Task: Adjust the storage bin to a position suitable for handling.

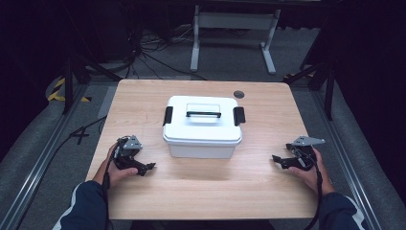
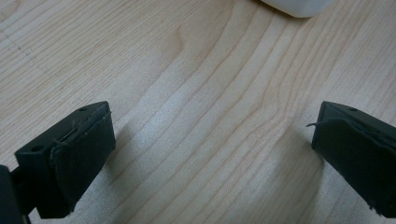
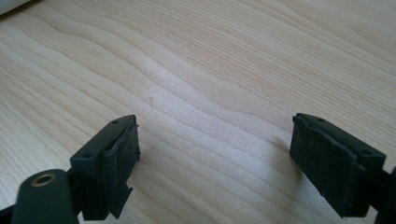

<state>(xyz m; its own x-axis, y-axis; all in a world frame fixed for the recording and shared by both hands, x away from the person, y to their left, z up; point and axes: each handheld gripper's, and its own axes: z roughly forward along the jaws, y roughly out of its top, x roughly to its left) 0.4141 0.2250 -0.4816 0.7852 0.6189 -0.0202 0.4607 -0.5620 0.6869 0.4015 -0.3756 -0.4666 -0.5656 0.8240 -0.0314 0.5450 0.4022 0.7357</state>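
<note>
Sitting mid-worktop (image 1: 143, 96), the white box (image 1: 202, 139) looks hard, smooth and maybe heavy, so grab its black handle (image 1: 203, 114) or side clips; your left hand-held gripper (image 1: 143, 168) and right hand-held gripper (image 1: 280, 160) rest wide apart, empty.

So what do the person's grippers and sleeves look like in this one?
Both the left gripper and the right gripper are black, each topped by a grey three-cornered plate, with a black cable trailing back. The jaws carry worn black pads. The sleeves are dark navy with a white stripe.
</note>
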